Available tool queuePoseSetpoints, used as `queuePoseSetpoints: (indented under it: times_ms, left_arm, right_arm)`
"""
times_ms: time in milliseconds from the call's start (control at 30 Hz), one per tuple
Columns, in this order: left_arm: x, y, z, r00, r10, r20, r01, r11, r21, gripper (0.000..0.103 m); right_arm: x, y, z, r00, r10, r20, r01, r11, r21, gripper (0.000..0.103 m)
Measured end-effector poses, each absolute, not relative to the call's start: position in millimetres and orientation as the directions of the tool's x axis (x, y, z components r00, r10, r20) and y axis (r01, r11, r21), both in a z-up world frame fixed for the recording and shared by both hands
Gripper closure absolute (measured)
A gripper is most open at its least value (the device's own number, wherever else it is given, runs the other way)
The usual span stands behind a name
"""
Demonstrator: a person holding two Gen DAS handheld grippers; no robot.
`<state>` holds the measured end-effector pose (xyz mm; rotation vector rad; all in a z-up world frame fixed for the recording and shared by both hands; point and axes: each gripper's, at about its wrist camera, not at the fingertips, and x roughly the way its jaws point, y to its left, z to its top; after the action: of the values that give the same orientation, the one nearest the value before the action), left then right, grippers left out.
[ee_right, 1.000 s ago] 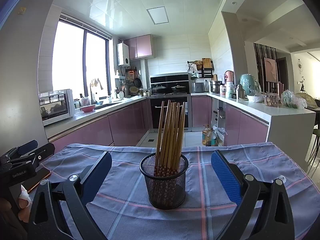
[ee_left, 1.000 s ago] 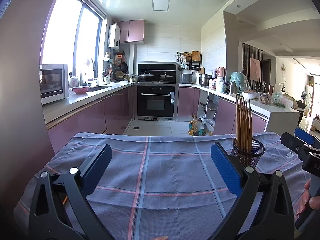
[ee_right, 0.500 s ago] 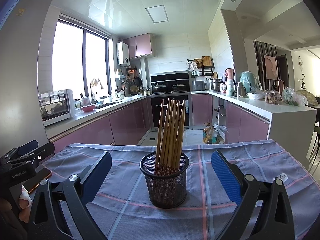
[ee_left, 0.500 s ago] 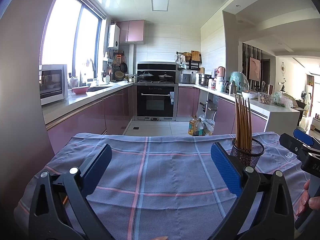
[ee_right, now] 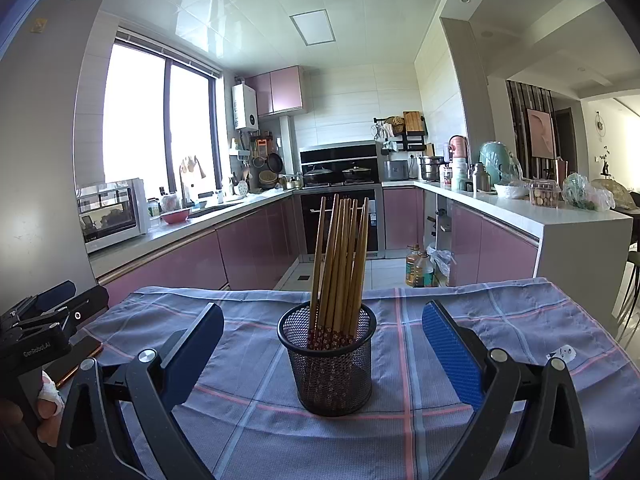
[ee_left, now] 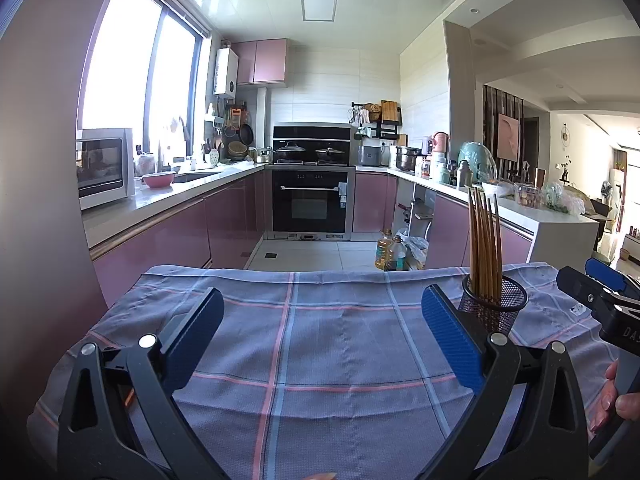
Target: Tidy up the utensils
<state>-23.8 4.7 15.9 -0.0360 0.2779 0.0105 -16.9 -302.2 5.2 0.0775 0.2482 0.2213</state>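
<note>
A black mesh cup [ee_right: 331, 364] stands upright on the checked grey-blue cloth [ee_right: 500, 320] and holds several wooden chopsticks [ee_right: 340, 264] standing on end. My right gripper [ee_right: 320, 344] is open and empty, its blue pads either side of the cup but a little short of it. In the left wrist view the cup [ee_left: 495, 309] with its chopsticks [ee_left: 485, 246] stands to the right, behind my right-hand pad. My left gripper [ee_left: 320, 332] is open and empty over bare cloth [ee_left: 320, 360]. The right gripper's body [ee_left: 600, 304] shows at the right edge.
The cloth-covered table ends at a far edge [ee_left: 320, 274], with kitchen floor beyond. A phone [ee_right: 78, 360] lies on the cloth at the left, near my left gripper's body [ee_right: 40, 332]. A small white tag [ee_right: 562, 354] lies at the right.
The right wrist view has risen and tilted slightly, so the cup sits a little lower and nearer in it. The left gripper has barely moved. Both grippers stay open.
</note>
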Motion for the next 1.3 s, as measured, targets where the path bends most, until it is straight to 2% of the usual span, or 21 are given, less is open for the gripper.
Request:
queuePoseSetpoints:
  times_ms: [1300]
  left_arm:
    - [-18.5, 2.9, 12.1, 0.961, -0.003, -0.278, -0.005, 0.999, -0.031, 0.006]
  right_arm:
    - [-15.3, -305.9, 2.4, 0.946, 0.223, -0.235, -0.201, 0.973, 0.115, 0.007]
